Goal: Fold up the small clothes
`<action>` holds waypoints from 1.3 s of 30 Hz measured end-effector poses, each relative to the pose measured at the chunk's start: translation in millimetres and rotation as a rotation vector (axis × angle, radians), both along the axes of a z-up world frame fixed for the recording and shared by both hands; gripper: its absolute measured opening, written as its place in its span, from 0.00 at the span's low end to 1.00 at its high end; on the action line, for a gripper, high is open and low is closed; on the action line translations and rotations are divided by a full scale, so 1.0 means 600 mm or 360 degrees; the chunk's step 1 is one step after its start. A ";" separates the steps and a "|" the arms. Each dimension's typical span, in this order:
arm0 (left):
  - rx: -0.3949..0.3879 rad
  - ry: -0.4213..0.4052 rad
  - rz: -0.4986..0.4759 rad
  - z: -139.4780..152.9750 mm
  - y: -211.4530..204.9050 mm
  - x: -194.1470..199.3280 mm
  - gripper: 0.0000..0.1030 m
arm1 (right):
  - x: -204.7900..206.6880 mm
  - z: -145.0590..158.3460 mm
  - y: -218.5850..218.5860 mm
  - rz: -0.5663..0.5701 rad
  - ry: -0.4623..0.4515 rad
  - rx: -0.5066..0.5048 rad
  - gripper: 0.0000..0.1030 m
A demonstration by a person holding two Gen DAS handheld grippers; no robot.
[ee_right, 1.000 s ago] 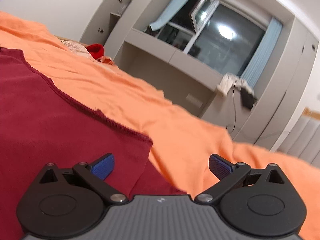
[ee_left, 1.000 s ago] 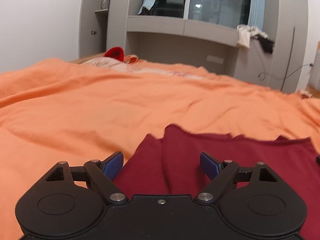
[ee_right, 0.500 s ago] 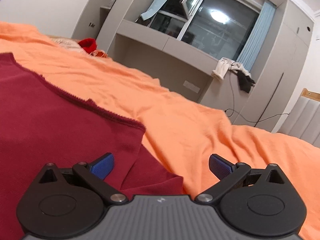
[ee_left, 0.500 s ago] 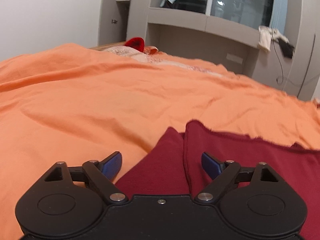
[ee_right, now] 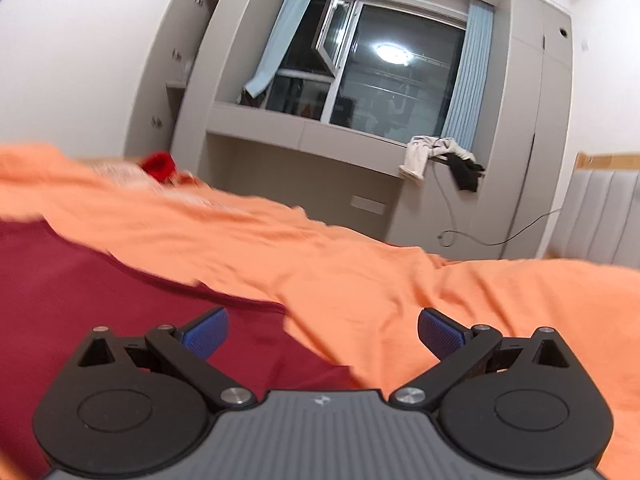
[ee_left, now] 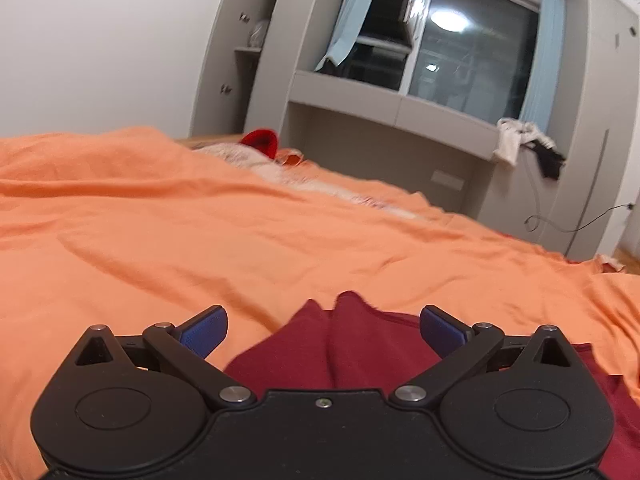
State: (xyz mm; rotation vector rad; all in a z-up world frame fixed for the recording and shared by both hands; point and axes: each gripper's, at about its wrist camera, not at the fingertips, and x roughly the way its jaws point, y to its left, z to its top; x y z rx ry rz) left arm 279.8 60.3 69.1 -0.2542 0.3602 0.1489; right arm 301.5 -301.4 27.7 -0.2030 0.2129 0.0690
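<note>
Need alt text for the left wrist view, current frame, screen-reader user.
The left claw hangs over a dark red garment lying on an orange bedsheet, its jaws opening, with a bunched fold of the fabric between the blue pads but not pinched. Behind the bed stand grey built-in cabinets and a dark window with pale blue curtains.

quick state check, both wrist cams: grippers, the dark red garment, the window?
left gripper: jaws opening, pads clear of the cloth
right gripper: open, holding nothing
dark red garment: lying on the orange bedcover, corner rumpled
window: sash swung open
</note>
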 end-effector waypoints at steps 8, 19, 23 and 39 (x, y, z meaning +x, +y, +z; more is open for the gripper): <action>0.0035 -0.0080 -0.0076 -0.010 -0.028 -0.068 0.99 | -0.081 0.020 0.041 0.0164 -0.0061 0.0110 1.00; -0.0189 -0.0227 -0.0257 -0.044 -0.045 -0.209 0.99 | -0.143 -0.001 0.103 0.0318 -0.0050 0.0067 1.00; -0.0269 -0.0175 -0.0297 -0.066 -0.050 -0.228 0.99 | -0.156 -0.010 0.122 0.0353 -0.0038 0.0039 1.00; -0.0645 0.0052 -0.0391 -0.113 -0.029 -0.161 0.99 | -0.136 -0.017 0.131 0.0341 0.0084 0.0188 1.00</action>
